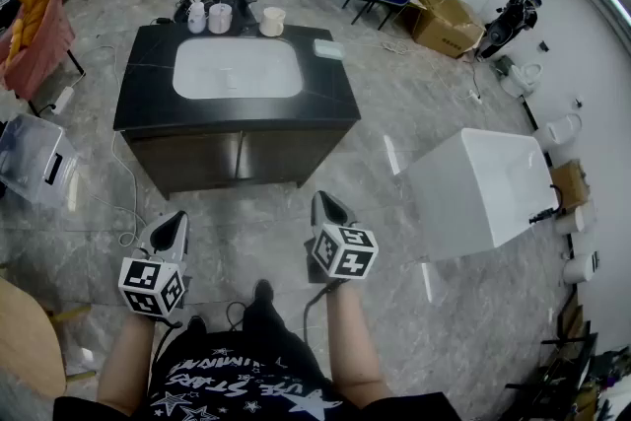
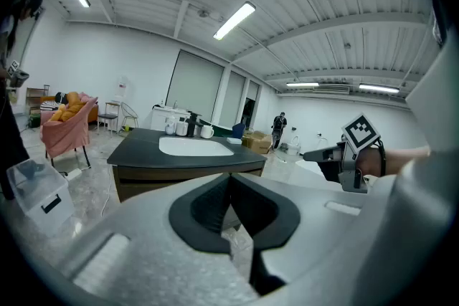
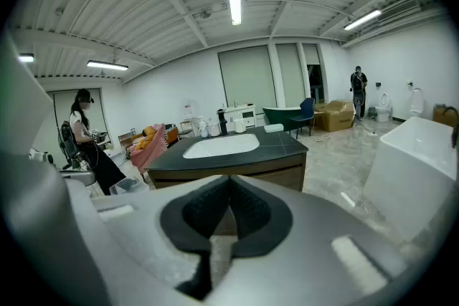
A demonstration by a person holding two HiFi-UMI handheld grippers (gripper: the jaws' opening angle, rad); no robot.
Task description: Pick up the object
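Observation:
A black counter (image 1: 143, 84) with a white sink (image 1: 237, 69) stands ahead of me. Along its far edge are a small bottle (image 1: 197, 15), a cup (image 1: 220, 18), a white mug (image 1: 272, 21) and a pale flat box (image 1: 328, 49). My left gripper (image 1: 175, 217) and right gripper (image 1: 322, 200) hover over the floor, short of the counter's front. Both are shut with nothing between the jaws. In the left gripper view the left gripper's (image 2: 229, 175) tips meet, and the right gripper (image 2: 323, 154) shows beside it. The right gripper (image 3: 229, 179) points at the counter (image 3: 237, 154).
A white rectangular basin block (image 1: 483, 187) stands on the floor to the right. A clear plastic bin (image 1: 35, 158) and a chair draped in pink (image 1: 39, 25) are at left, cardboard boxes (image 1: 444, 20) at the back right. A person (image 3: 82, 132) stands off to the left.

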